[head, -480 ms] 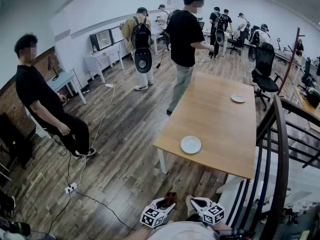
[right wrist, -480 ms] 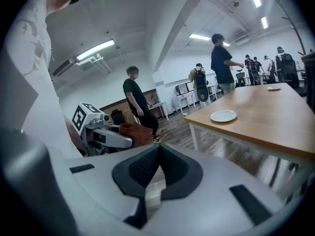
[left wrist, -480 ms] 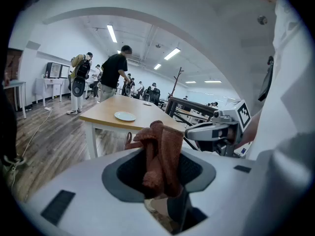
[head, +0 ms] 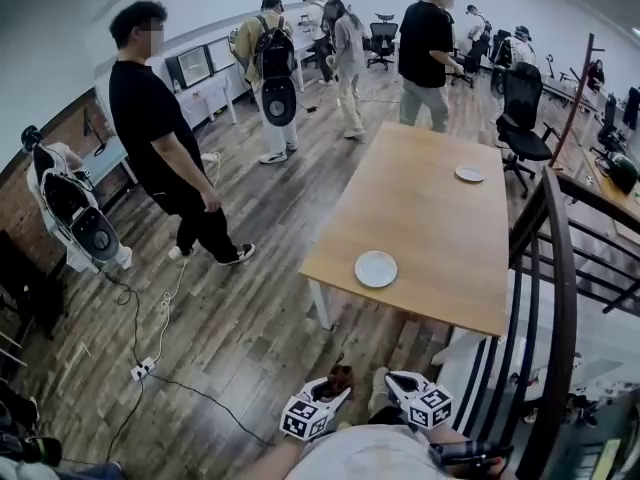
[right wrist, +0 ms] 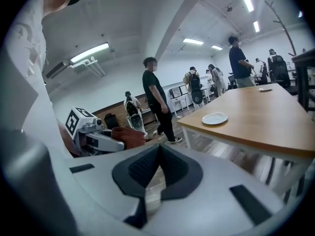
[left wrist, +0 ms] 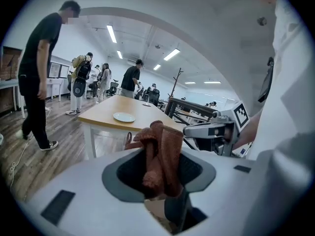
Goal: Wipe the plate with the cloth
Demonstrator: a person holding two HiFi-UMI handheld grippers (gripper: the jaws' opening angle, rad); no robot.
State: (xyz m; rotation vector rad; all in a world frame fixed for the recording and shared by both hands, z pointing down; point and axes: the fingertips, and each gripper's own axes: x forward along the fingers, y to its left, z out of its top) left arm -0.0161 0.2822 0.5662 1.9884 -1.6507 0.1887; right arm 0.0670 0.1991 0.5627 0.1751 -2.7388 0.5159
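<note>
**Zero wiping done, approach yet to finish**

Head view: the round white plate [head: 376, 268] sits on the light wooden tabletop [head: 440, 208] near its closest corner. The left tongs [head: 338, 400] and right tongs [head: 388, 380] both hang short of the tabletop's near edge, close to the person's body.

Left gripper view: the left tongs are clamped tight on a folded rust-brown cloth [left wrist: 160, 154], with the tabletop well ahead.

Right gripper view: the right tongs are closed tip to tip on nothing.

Judging by this, the cloth is secured. Reaching the tabletop and wiping remain.
</note>
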